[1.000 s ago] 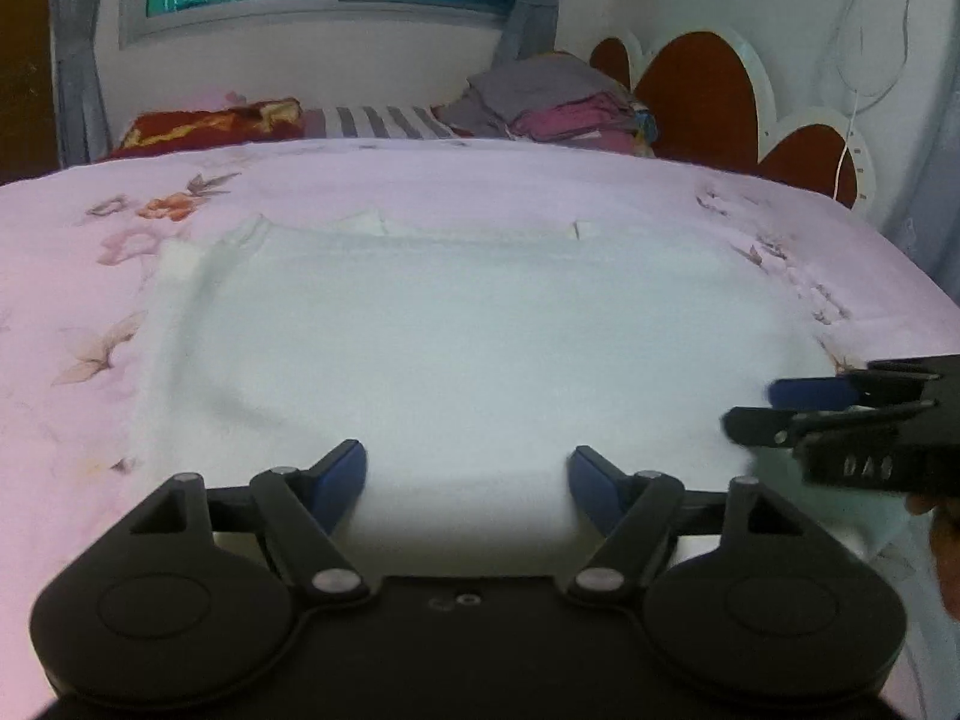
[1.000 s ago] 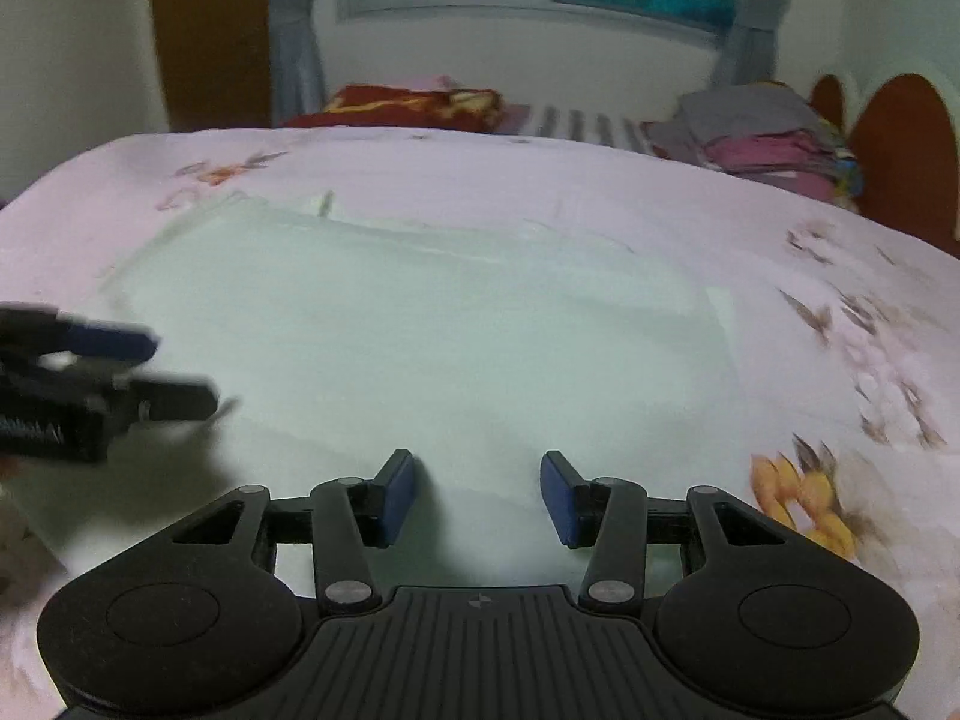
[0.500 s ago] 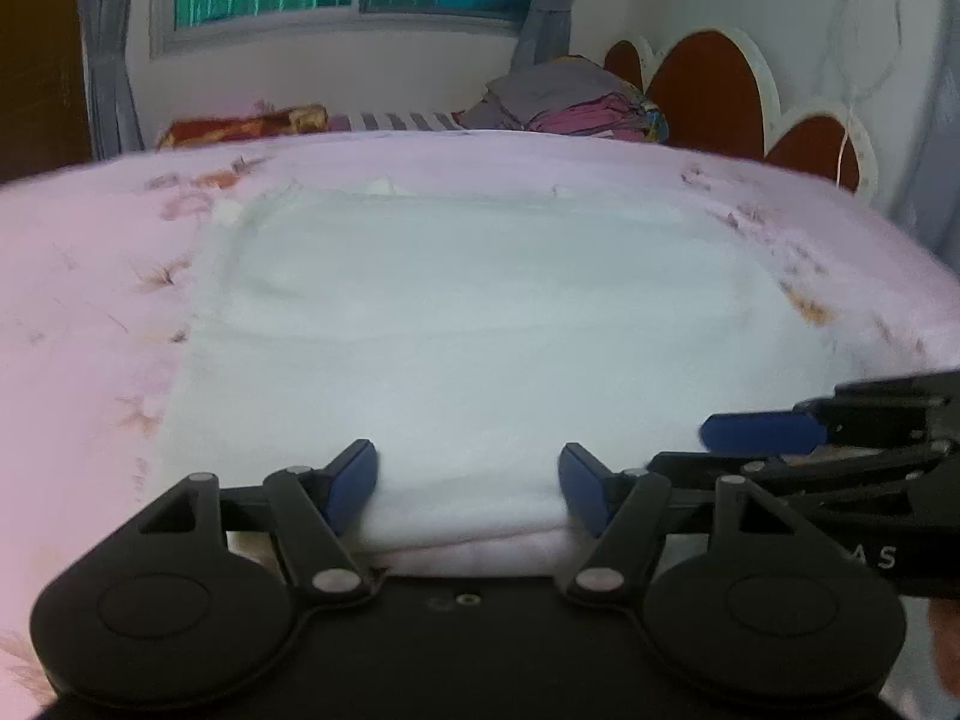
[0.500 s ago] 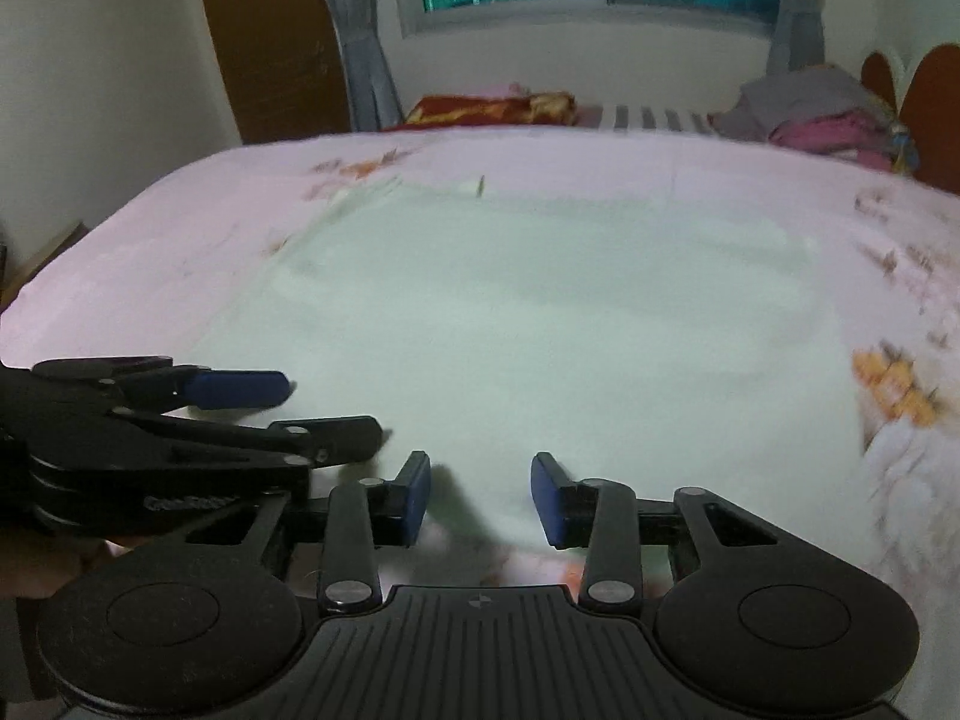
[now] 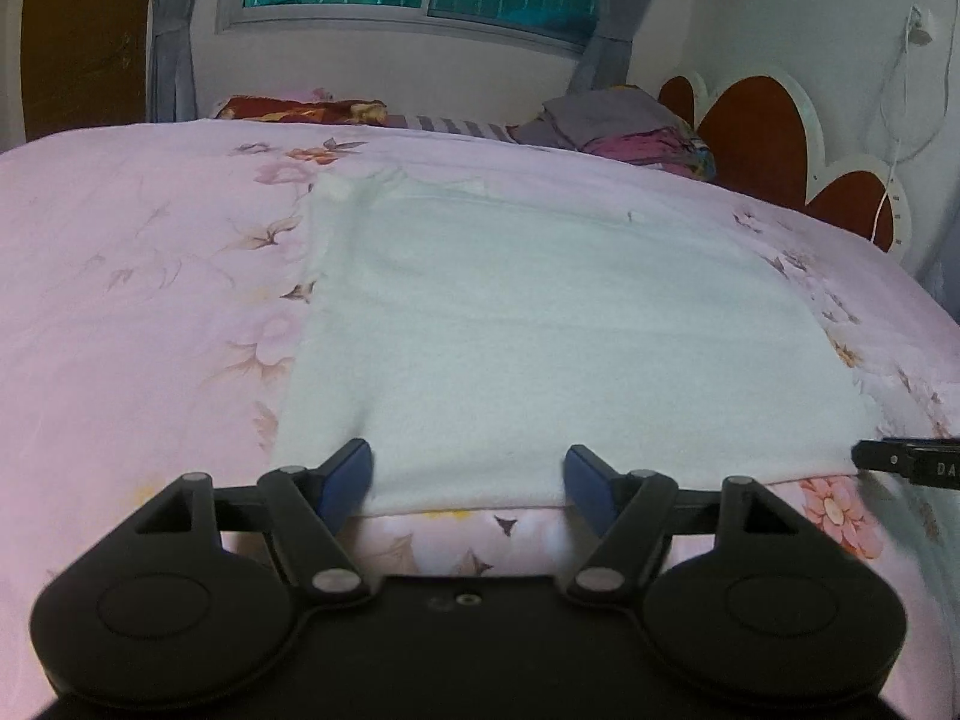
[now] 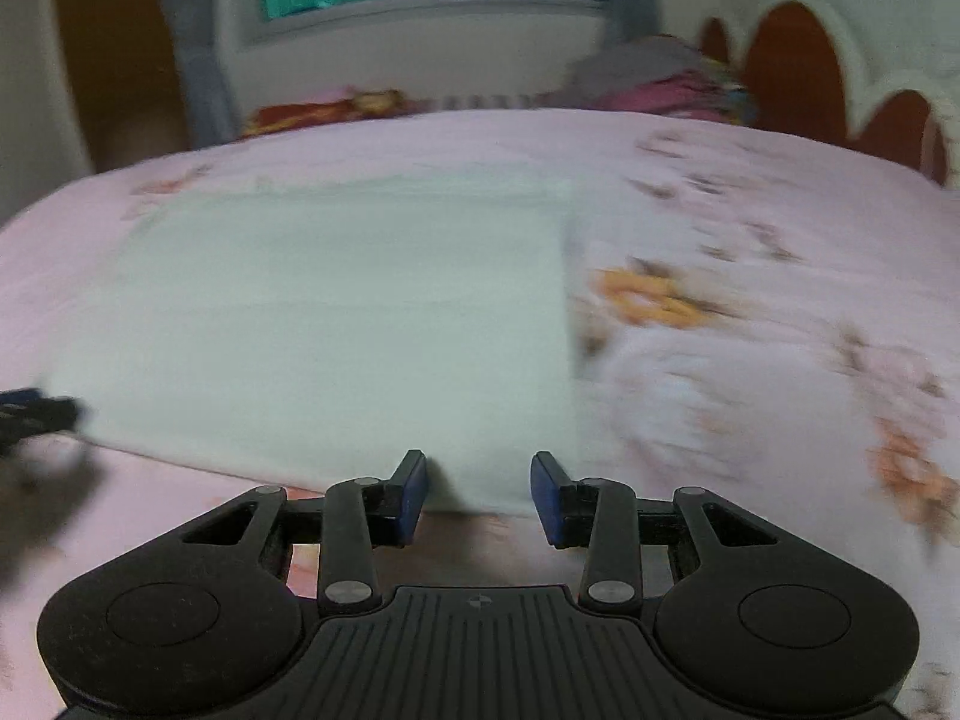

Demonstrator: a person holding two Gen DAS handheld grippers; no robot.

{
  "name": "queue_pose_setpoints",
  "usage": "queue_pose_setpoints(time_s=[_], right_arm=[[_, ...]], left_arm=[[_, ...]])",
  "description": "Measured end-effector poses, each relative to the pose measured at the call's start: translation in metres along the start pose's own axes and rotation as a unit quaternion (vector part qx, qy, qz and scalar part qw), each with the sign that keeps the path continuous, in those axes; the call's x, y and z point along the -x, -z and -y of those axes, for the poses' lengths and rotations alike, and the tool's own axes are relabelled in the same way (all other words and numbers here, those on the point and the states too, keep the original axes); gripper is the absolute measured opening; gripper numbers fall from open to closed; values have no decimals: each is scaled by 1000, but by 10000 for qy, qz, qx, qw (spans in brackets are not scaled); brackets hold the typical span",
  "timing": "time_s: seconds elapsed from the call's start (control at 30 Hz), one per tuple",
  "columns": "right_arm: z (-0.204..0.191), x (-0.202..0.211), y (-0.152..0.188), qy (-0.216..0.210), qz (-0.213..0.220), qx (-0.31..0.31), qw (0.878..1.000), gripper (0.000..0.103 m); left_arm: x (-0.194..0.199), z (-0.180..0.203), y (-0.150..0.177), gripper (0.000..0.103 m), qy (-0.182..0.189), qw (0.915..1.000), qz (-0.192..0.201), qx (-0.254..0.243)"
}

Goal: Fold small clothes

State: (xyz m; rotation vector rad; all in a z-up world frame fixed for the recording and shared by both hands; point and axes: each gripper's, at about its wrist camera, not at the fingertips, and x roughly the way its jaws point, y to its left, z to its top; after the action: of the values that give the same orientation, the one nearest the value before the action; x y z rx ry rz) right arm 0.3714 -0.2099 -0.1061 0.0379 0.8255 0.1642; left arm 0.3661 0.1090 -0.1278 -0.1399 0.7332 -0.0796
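white cloth (image 5: 540,330) is lying flat on the pink bedspread (image 5: 132,276), folded into a rough rectangle, doubled edge showing along its near side. taking the cloth as landmark: left gripper (image 5: 468,477) is sitting at its near edge toward the near-left corner, jaws spread wide, blue pads either side of the hem, nothing clamped. right gripper (image 6: 479,495) is sitting at the near edge by the near-right corner, jaws also spread, pads apart, not pinching fabric. whether the pads are touching the cloth, can't tell. right view is motion-blurred. beyond the cloth's far edge: clothes pile (image 5: 624,126) and red pillow (image 5: 300,108) are lying at the head of the bed, headboard (image 5: 762,132) to the far right.
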Motion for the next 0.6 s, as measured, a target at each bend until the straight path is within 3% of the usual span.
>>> queue_pose_setpoints(time_s=[0.17, 0.3, 0.4, 0.47, 0.6], right_arm=[[17, 2, 0, 30, -89, -235, 9997, 38], [8, 17, -2, -43, 216, -219, 9995, 38], [8, 3, 4, 90, -189, -154, 9997, 34], [14, 6, 6, 54, -195, -245, 9995, 34], [13, 23, 1, 105, 181, -318, 9993, 32]], left_arm=[[1, -4, -3, 70, 41, 9999, -59, 124], [2, -8, -2, 70, 97, 9997, -82, 187], [1, -8, -4, 70, 69, 9997, -130, 193], [2, -7, -5, 70, 35, 9997, -154, 204], [0, -5, -6, 70, 3, 9996, -167, 224]])
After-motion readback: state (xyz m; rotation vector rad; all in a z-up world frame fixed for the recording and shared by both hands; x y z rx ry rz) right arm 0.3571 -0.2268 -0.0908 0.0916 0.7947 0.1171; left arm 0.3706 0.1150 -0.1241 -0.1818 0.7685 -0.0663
